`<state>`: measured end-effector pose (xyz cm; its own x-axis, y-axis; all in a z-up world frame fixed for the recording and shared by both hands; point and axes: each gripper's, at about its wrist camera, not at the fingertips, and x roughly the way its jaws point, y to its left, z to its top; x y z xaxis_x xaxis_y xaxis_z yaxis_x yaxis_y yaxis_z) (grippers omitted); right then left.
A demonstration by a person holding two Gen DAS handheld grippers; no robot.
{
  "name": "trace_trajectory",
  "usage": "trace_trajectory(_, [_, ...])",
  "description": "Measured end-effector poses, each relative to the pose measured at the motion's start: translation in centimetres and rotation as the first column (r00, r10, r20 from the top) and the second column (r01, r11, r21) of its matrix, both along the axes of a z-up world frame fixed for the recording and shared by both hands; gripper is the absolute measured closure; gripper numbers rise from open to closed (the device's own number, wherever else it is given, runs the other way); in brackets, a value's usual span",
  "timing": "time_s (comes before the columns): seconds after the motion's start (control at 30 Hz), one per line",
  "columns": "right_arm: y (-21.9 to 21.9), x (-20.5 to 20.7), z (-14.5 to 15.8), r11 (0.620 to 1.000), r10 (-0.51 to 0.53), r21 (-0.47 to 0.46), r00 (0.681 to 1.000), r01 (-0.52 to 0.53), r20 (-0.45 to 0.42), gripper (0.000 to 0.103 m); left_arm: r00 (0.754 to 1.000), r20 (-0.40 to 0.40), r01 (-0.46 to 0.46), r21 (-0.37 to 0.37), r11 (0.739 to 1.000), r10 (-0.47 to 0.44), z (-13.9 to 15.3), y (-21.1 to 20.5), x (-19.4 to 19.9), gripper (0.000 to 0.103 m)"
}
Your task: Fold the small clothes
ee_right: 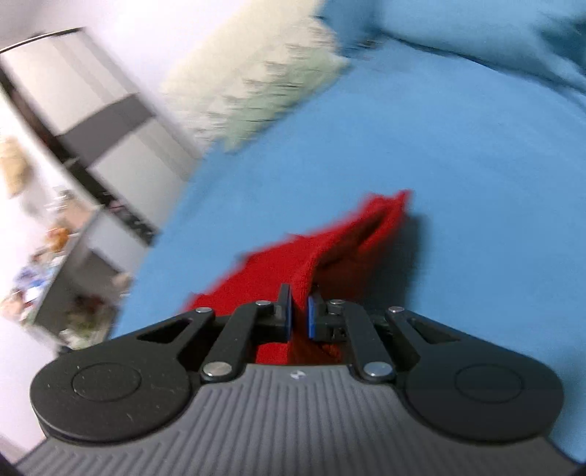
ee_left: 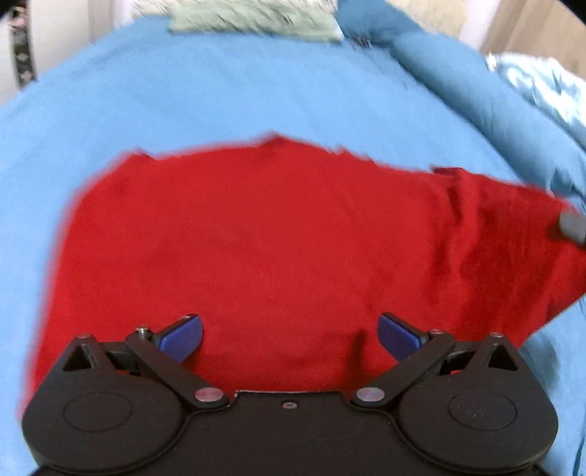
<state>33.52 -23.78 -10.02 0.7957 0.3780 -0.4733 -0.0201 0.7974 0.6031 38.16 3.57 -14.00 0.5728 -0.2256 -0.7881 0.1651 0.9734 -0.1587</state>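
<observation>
A small red garment (ee_left: 256,234) lies spread on the blue bed cover (ee_left: 219,91). My left gripper (ee_left: 291,335) hovers over its near edge, fingers wide apart and empty. My right gripper (ee_right: 300,316) is shut on a pinched fold of the red garment (ee_right: 329,249) and lifts that side off the bed; the cloth hangs from the jaws and casts a shadow. In the left wrist view the right gripper's grey tip (ee_left: 573,225) shows at the garment's raised right corner.
A pale green fringed throw (ee_left: 252,18) lies at the far edge of the bed, also in the right wrist view (ee_right: 263,84). A crumpled light blue quilt (ee_left: 538,88) is at the right. Shelves and cluttered furniture (ee_right: 55,234) stand beyond the bed's left side.
</observation>
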Motion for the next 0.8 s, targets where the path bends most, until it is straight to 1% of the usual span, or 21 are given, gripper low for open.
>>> trace_trajectory(0.1, [5.9, 1.7, 3.4, 0.989, 0.148, -0.002, 0.986, -0.148, 0.074, 0.08, 0.998, 0.055, -0.043, 0.027, 0.999, 0.042, 1.7, 4.8, -2.0, 0.0])
trace_trajectory(0.17, [11.2, 3.1, 4.3, 0.962, 0.274, -0.01, 0.957, -0.274, 0.095, 0.08, 0.994, 0.079, -0.076, 0.046, 0.996, 0.073, 1.9, 7.7, -3.4, 0.0])
trace_trajectory(0.23, [16.7, 4.4, 3.9, 0.921, 0.389, -0.042, 0.918, -0.386, 0.082, 0.08, 0.989, 0.1, -0.119, 0.065, 0.991, 0.112, 1.4, 10.5, -5.2, 0.0])
trace_trajectory(0.3, [21.9, 6.0, 1.8, 0.878, 0.476, -0.065, 0.879, -0.474, 0.022, 0.08, 0.983, 0.105, -0.155, 0.06, 0.986, 0.148, 0.1, 12.5, -7.0, 0.0])
trace_trajectory(0.33, [24.4, 6.8, 0.2, 0.861, 0.504, -0.065, 0.863, -0.505, -0.029, 0.08, 0.982, 0.105, -0.166, 0.046, 0.985, 0.16, -0.7, 13.2, -7.9, 0.0])
trace_trajectory(0.37, [26.5, 7.6, -1.7, 0.847, 0.522, -0.065, 0.849, -0.528, -0.084, 0.08, 0.982, 0.094, -0.167, 0.035, 0.985, 0.164, -1.5, 13.7, -8.4, 0.0])
trace_trajectory(0.43, [29.1, 8.2, -4.9, 0.83, 0.538, -0.073, 0.828, -0.553, -0.157, 0.08, 0.987, 0.047, -0.153, 0.038, 0.987, 0.151, -2.4, 14.0, -8.3, 0.0])
trace_trajectory(0.5, [30.4, 8.2, -6.8, 0.826, 0.535, -0.086, 0.822, -0.558, -0.195, 0.08, 0.988, 0.052, -0.145, 0.045, 0.988, 0.143, -2.6, 13.9, -8.2, 0.0])
trace_trajectory(0.57, [30.2, 8.1, -7.3, 0.832, 0.53, -0.073, 0.827, -0.55, -0.19, 0.08, 0.986, 0.08, -0.15, 0.047, 0.988, 0.146, -2.1, 13.7, -8.5, 0.0])
trace_trajectory(0.6, [30.0, 8.1, -7.2, 0.834, 0.53, -0.069, 0.828, -0.548, -0.183, 0.079, 0.985, 0.101, -0.144, 0.027, 0.989, 0.141, -1.6, 13.5, -8.6, 0.0])
trace_trajectory(0.63, [29.7, 8.1, -7.0, 0.835, 0.53, -0.064, 0.83, -0.547, -0.174, 0.076, 0.984, 0.12, -0.137, 0.007, 0.99, 0.136, -1.3, 13.4, -9.0, 0.0])
trace_trajectory(0.7, [28.0, 7.5, -6.3, 0.845, 0.521, -0.045, 0.838, -0.533, -0.162, 0.054, 0.978, 0.17, -0.114, -0.041, 0.993, 0.119, -0.6, 13.0, -9.3, 0.0])
trace_trajectory(0.73, [27.4, 7.3, -5.8, 0.851, 0.515, -0.029, 0.845, -0.524, -0.147, 0.031, 0.975, 0.191, -0.101, -0.056, 0.993, 0.11, -0.3, 12.9, -9.5, 0.001])
trace_trajectory(0.77, [26.8, 6.9, -5.0, 0.864, 0.498, -0.026, 0.86, -0.503, -0.11, 0.02, 0.972, 0.211, -0.088, -0.073, 0.993, 0.102, -0.2, 12.7, -9.7, 0.001])
trace_trajectory(0.8, [25.5, 6.1, -4.0, 0.881, 0.47, -0.033, 0.881, -0.472, -0.058, 0.018, 0.971, 0.22, -0.078, -0.086, 0.993, 0.095, -0.2, 12.8, -9.6, 0.002])
